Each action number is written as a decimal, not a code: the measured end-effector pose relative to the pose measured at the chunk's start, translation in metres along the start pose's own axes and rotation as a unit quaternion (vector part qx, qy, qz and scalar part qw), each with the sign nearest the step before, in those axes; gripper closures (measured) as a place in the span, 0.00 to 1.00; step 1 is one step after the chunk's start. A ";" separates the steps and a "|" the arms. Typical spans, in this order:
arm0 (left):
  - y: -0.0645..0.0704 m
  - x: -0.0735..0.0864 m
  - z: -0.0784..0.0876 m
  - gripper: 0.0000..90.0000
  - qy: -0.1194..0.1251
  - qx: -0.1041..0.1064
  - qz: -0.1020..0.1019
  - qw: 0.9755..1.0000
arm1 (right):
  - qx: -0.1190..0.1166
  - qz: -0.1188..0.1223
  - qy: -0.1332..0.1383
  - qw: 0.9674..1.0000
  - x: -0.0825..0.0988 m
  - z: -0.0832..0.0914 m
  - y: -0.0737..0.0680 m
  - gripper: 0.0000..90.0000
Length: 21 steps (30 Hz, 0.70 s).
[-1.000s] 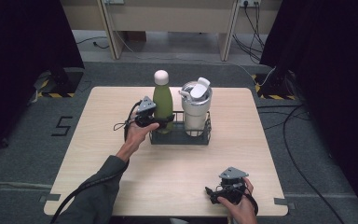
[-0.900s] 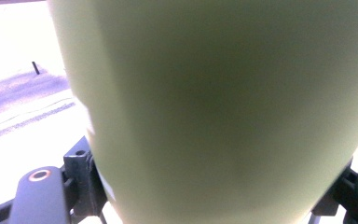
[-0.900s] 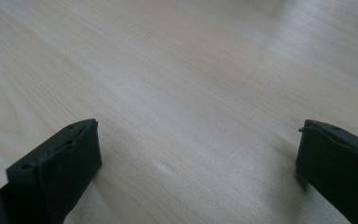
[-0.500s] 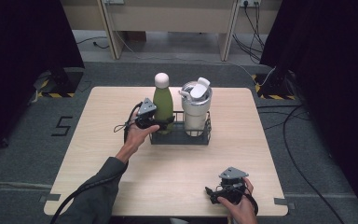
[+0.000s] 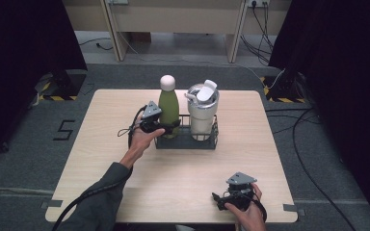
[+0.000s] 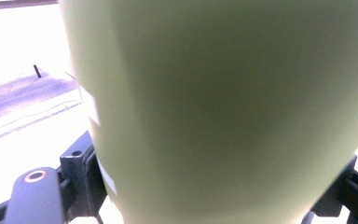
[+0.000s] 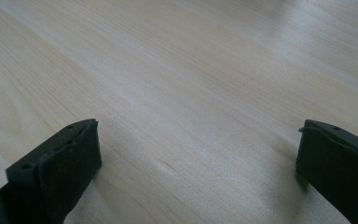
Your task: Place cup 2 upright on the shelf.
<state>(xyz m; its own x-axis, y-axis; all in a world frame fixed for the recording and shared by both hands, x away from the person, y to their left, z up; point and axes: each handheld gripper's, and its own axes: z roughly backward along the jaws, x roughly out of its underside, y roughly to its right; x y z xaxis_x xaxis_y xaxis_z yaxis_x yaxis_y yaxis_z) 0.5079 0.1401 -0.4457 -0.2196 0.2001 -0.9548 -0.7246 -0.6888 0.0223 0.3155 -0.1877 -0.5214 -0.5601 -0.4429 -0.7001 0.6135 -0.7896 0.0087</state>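
Item: green bottle [image 5: 169, 108], standing in black rack [image 5: 187, 143] beside white tumbler [image 5: 202, 111]. My left gripper [image 5: 160, 126] clamps its body; right gripper [image 5: 224, 199] gapes empty, well nearer me. Likely step: grasp made; next, straight lift clear.

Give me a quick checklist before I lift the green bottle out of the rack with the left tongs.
1. Left tongs around the green bottle: ok, the bottle sits between both jaws in the left gripper view, low on its body.
2. Jaws pressed firmly on the bottle: cannot tell, the contact is hidden.
3. Bottle upright in the black wire rack: ok.
4. Space above the bottle for a straight lift: ok.
5. White tumbler beside it: ok, a gap shows, but it is narrow, so lift vertically.
6. Right tongs out of the way: ok, open over bare table near the front edge.
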 end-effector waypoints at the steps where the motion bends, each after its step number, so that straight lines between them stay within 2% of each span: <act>1: 0.000 0.000 0.000 0.19 0.000 -0.001 0.000 1.000 | 0.000 -0.001 0.000 1.000 0.000 0.000 0.000 0.00; 4: -0.001 -0.001 0.002 0.17 0.004 0.000 0.008 1.000 | 0.000 0.000 0.000 1.000 0.000 0.000 0.000 0.00; 21: -0.002 -0.001 0.010 0.17 -0.001 0.006 0.011 1.000 | 0.000 0.000 0.000 1.000 0.000 0.000 0.000 0.00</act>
<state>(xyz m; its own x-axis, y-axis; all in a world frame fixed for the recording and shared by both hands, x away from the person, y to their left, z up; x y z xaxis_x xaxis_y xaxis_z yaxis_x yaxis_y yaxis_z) 0.5038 0.1482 -0.4417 -0.2372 0.1867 -0.9533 -0.7278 -0.6841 0.0472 0.3155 -0.1877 -0.5213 -0.5603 -0.4430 -0.6999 0.6136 -0.7896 0.0085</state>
